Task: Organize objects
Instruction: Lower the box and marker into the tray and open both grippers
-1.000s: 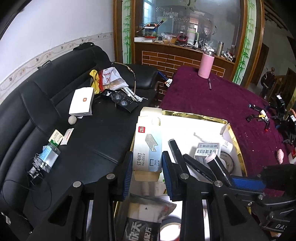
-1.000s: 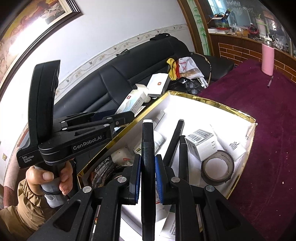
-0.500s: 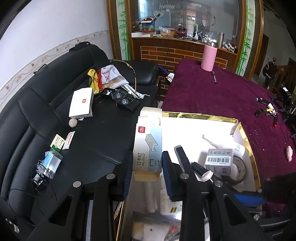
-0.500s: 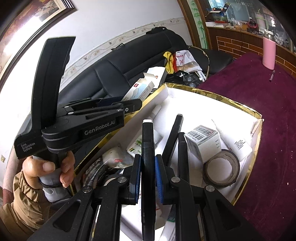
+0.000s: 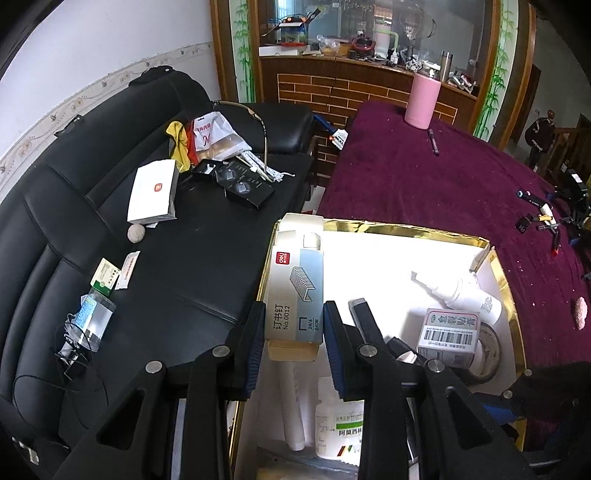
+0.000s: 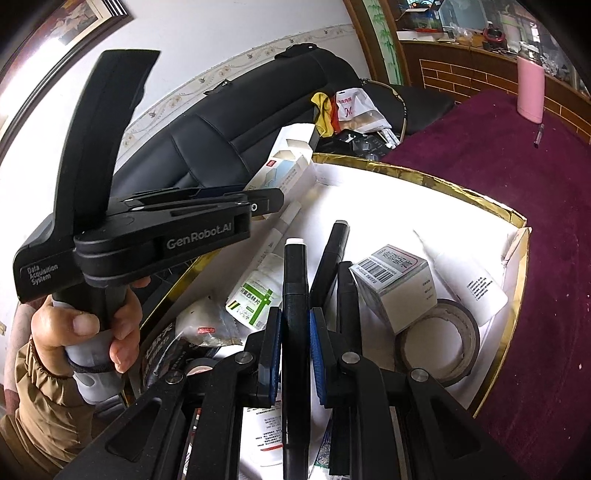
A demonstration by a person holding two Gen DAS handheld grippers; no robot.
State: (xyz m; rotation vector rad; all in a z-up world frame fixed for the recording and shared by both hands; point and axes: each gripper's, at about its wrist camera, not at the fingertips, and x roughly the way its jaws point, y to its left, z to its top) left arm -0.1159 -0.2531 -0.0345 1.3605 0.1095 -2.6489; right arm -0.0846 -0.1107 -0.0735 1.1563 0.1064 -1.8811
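Left claw (image 5: 294,345) grips staples box (image 5: 294,295), right claw (image 6: 295,354) grips marker (image 6: 294,295), both over half-filled tray (image 5: 388,227); sofa clutter remains

A white wall (image 5: 92,48) is edged by a pale floral border strip (image 5: 74,103) — beneath it a black leather sofa (image 5: 207,258) is set. A table is covered with a maroon cloth (image 5: 424,184). Behind it a brick-faced counter (image 5: 332,92) is framed by wooden posts painted with green bamboo (image 5: 242,48). A framed picture (image 6: 85,18) is hung on the wall — daylight is reflected in its glass.
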